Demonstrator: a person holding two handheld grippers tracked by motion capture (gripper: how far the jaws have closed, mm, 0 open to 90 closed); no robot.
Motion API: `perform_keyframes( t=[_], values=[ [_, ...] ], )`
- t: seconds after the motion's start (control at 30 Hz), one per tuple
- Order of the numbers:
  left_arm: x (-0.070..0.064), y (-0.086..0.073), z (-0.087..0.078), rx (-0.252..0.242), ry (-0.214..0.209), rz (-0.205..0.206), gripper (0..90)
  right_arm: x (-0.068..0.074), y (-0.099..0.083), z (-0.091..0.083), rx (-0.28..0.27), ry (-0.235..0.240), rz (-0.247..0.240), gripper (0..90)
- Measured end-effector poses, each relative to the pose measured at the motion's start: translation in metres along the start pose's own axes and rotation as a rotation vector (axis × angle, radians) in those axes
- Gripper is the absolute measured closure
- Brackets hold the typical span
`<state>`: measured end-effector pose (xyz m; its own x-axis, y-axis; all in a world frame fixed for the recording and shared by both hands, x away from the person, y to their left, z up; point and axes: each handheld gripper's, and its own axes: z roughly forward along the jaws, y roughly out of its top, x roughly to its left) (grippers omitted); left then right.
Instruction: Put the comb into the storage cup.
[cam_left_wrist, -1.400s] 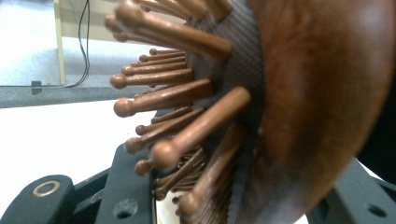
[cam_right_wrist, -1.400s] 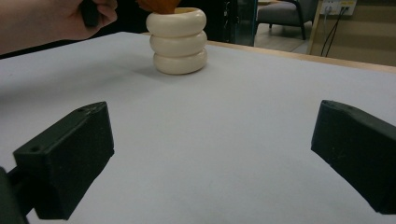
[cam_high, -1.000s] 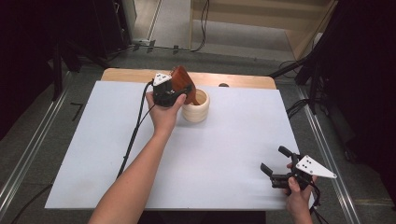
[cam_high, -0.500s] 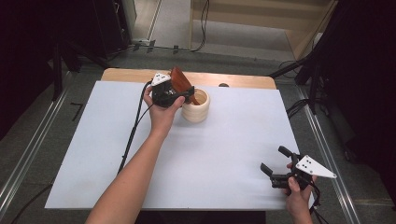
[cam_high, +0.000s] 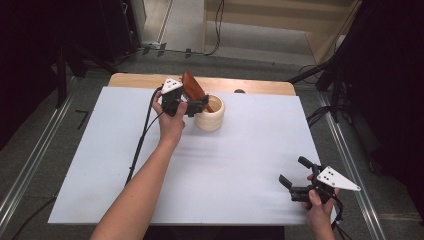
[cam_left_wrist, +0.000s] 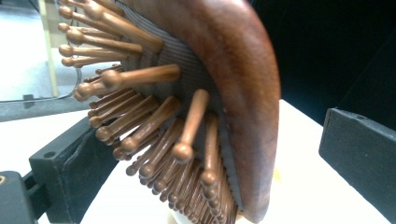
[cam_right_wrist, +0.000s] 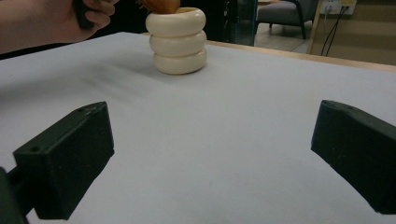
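Note:
A brown wooden hairbrush (cam_high: 192, 89) stands with its handle down in a cream ribbed cup (cam_high: 210, 116) at the back of the table, head leaning left. My left gripper (cam_high: 195, 101) is at the brush head. In the left gripper view the bristled head (cam_left_wrist: 224, 70) sits between the jaws, which are spread wide, with a gap on the right side; the gripper is open. My right gripper (cam_high: 292, 170) rests open near the front right edge with nothing between its jaws. From there the cup (cam_right_wrist: 180, 42) shows far ahead, with the brush (cam_right_wrist: 159, 4) poking out of it.
A white sheet (cam_high: 240, 165) covers the table, with a strip of wooden tabletop (cam_high: 250, 85) along the back edge. The left gripper's black cable (cam_high: 142, 140) trails across the sheet beside the person's forearm. Metal rails run along both sides of the table.
The brush head sits slightly lower toward the cup. The left hand has barely shifted, and the right gripper has stayed where it was.

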<state>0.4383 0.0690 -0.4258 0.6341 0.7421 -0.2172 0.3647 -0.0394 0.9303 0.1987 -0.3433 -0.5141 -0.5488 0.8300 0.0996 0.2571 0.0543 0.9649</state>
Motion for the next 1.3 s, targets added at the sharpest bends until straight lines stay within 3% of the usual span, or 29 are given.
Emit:
perform_keyframes(
  t=[0.57, 1.3],
  values=[
    [0.007, -0.012, -0.011, 0.019, 0.022, 0.033, 0.0, 0.001, 0.000, 0.001, 0.004, 0.002, -0.003, 0.0],
    [0.008, -0.022, -0.045, 0.005, 0.002, 0.101, 0.0, 0.001, 0.000, 0.002, 0.008, -0.003, -0.008, 0.0]
  ],
)
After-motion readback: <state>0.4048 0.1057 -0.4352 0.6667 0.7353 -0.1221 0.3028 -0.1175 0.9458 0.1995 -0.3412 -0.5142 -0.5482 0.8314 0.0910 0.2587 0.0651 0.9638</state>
